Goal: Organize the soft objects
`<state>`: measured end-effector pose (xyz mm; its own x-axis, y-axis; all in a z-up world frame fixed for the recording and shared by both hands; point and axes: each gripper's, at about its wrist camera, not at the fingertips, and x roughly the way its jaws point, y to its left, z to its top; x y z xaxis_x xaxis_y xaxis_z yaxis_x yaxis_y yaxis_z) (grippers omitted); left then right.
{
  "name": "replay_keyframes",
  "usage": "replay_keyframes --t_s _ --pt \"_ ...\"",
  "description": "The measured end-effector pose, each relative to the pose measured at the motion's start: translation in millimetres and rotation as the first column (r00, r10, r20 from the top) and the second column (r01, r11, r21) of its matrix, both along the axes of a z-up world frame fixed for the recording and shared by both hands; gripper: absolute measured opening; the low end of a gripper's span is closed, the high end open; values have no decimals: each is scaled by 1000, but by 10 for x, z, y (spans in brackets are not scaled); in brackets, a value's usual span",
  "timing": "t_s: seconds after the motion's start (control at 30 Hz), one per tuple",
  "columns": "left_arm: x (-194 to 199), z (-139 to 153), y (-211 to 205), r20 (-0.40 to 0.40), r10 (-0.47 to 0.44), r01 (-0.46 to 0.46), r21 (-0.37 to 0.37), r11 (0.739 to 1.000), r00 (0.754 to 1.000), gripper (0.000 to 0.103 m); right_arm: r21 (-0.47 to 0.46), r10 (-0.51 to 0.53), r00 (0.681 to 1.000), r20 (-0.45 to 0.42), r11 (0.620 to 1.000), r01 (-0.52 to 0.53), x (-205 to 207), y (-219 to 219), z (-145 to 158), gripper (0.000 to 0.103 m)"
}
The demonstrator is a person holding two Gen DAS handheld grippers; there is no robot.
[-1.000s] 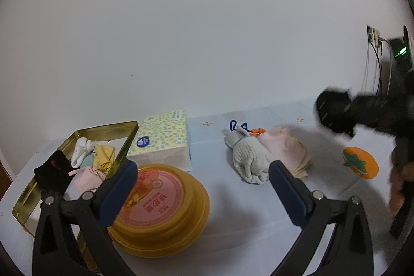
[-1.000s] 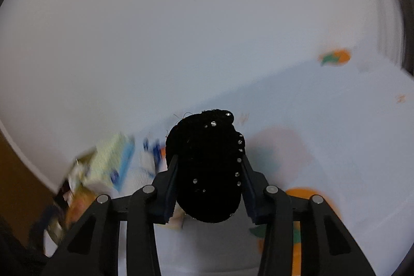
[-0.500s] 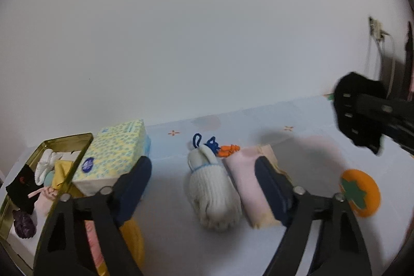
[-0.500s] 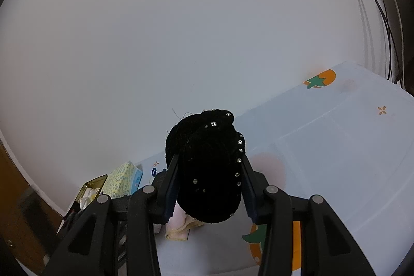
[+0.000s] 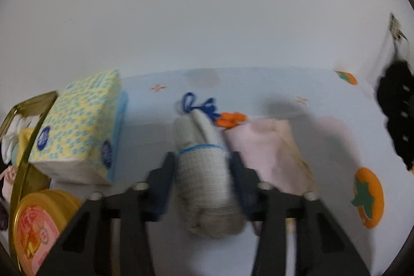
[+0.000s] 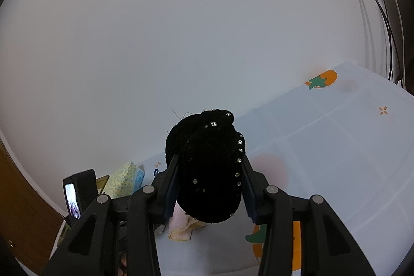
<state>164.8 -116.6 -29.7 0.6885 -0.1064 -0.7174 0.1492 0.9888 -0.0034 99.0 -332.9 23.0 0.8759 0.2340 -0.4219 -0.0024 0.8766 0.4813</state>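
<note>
Left wrist view: showing the left gripper (image 5: 203, 175) with its jaws just having been closing, the blue pads now lying against both sides of a rolled grey-white knitted glove (image 5: 204, 183) on the pale blue tablecloth (image 5: 271, 84). Touching the glove's right side, a folded pink cloth (image 5: 269, 146). Lying at the glove's far end, blue yarn (image 5: 196, 105) and an orange bit (image 5: 230, 118). Sitting to the left, a yellow-and-blue tissue pack (image 5: 77, 126), with a gold tin tray (image 5: 23, 146) of small soft things beyond it and a round yellow lid (image 5: 36, 224) near the lower corner.

Right wrist view: showing the right gripper (image 6: 209, 183) clamping a black rhinestone-studded soft piece (image 6: 207, 167) held above the table, also appearing blurred at the left view's right edge. Printed on the cloth, orange persimmons (image 6: 323, 79).
</note>
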Motion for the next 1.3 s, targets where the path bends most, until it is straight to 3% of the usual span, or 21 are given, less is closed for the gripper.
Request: replay_keyframes --t_s 0.07,0.23,0.4,0.63,0.87,1.3 --pt "-57 29 18 16 -13 13 -21 1000 1000 34 -19 -6 1000 5 1000 6 -7 13 1 46" --pt "-308 172 307 110 -35 55 -185 981 993 32 -52 -29 999 25 998 30 -34 13 14 46" --pt "-627 283 366 173 -69 105 -212 971 983 32 -87 -29 999 35 996 32 -41 45 8 46" --pt "-894 363 436 227 -104 142 -159 977 968 32 -180 -28 997 69 983 40 -103 238 -4 46" --pt "-1011 364 433 289 -84 112 -80 991 954 32 -192 -20 997 69 981 33 -172 400 -63 46" --pt "-1100 391 427 311 -89 116 -68 991 946 32 -237 -46 997 63 970 60 -390 552 -134 46"
